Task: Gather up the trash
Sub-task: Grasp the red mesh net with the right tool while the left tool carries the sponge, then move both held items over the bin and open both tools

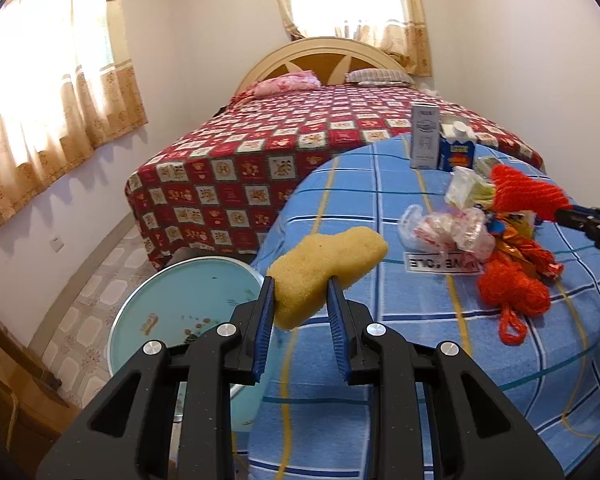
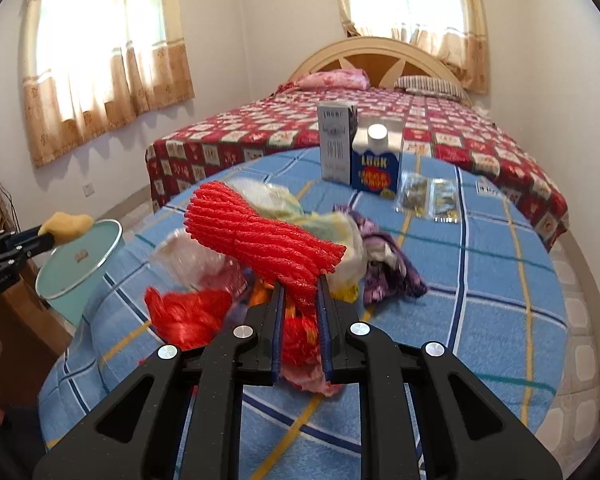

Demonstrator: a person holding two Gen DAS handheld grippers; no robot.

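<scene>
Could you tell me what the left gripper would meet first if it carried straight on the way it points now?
Probably the blue checked cloth on the table; depth is unclear. The left gripper holds a yellow sponge.

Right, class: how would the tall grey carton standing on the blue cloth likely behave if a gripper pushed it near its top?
The grey carton stands upright on a narrow base, so it would probably tip rather than slide. The soft blue cloth under it may make that likelier. Its flat sides suggest it won't roll.
</scene>
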